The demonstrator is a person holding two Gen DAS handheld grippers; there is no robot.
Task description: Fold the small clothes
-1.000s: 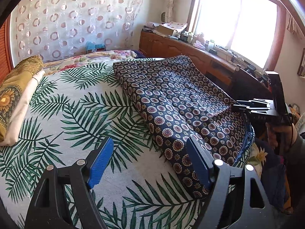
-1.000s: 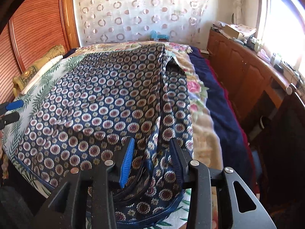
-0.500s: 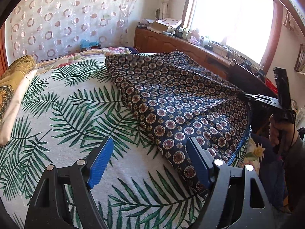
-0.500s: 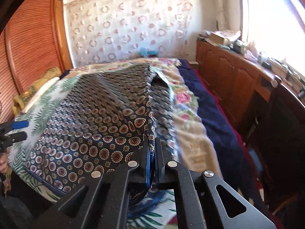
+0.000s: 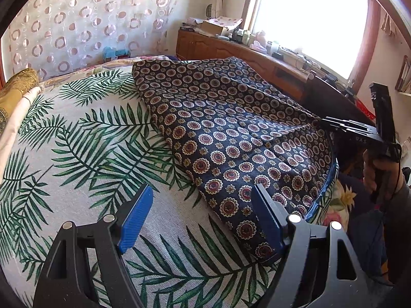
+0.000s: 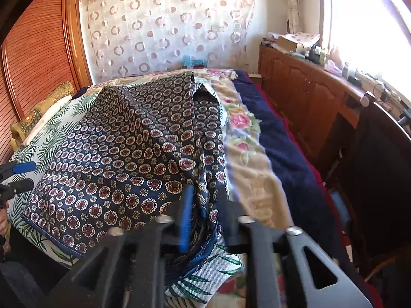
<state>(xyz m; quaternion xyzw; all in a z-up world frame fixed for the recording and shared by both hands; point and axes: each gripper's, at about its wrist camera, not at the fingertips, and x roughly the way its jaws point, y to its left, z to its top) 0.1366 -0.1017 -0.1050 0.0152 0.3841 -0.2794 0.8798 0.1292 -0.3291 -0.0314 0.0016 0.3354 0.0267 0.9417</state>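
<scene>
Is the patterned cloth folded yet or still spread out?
Mostly spread. The cloth lies across the bed in one layer, with only its right edge bunched in the right tool.

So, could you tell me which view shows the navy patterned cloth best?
The left wrist view: most of the navy patterned cloth shows, spread over the palm-print bedspread, one corner raised at the right gripper. The right wrist view shows it close up, with its bunched hem blurred between the jaws.
</scene>
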